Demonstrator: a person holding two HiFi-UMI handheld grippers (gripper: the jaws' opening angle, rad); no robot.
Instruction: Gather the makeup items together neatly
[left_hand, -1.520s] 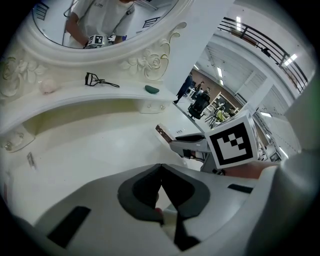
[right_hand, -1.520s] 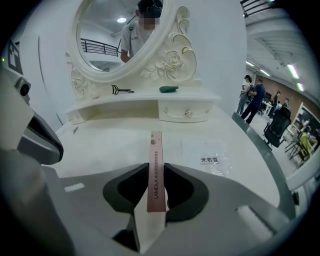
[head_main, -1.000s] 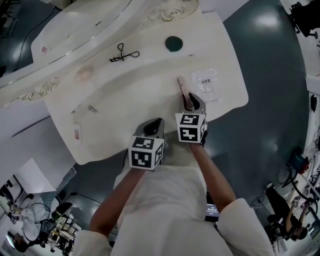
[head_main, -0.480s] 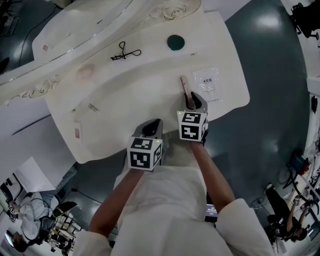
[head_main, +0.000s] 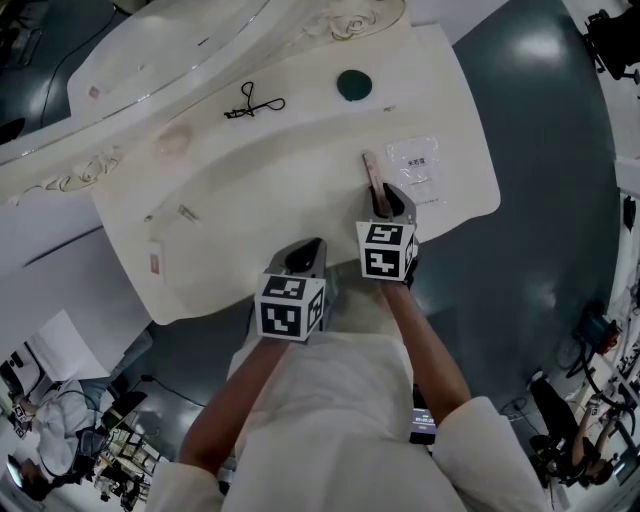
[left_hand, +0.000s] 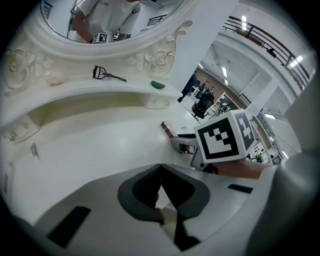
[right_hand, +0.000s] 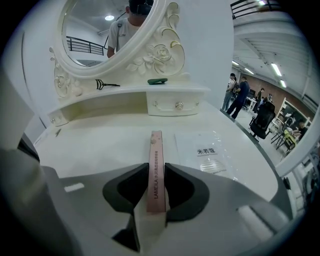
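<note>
A long pink box (right_hand: 156, 155) lies on the white dressing table (head_main: 260, 200) near its front right, and my right gripper (right_hand: 156, 171) is shut on its near end. From the head view the box (head_main: 369, 172) sticks out past the right gripper (head_main: 386, 203). My left gripper (head_main: 304, 257) hovers at the table's front edge, its jaws shut with nothing in them (left_hand: 160, 167). A black eyelash curler (head_main: 254, 103), a green compact (head_main: 353, 85) and a pale pink puff (head_main: 173, 142) rest on the raised back shelf.
A clear sachet packet (head_main: 420, 170) lies just right of the pink box. A small clip (head_main: 187, 214) and a small flat item (head_main: 155, 265) sit at the table's left. The oval mirror (right_hand: 107, 30) stands behind the shelf. Grey floor surrounds the table.
</note>
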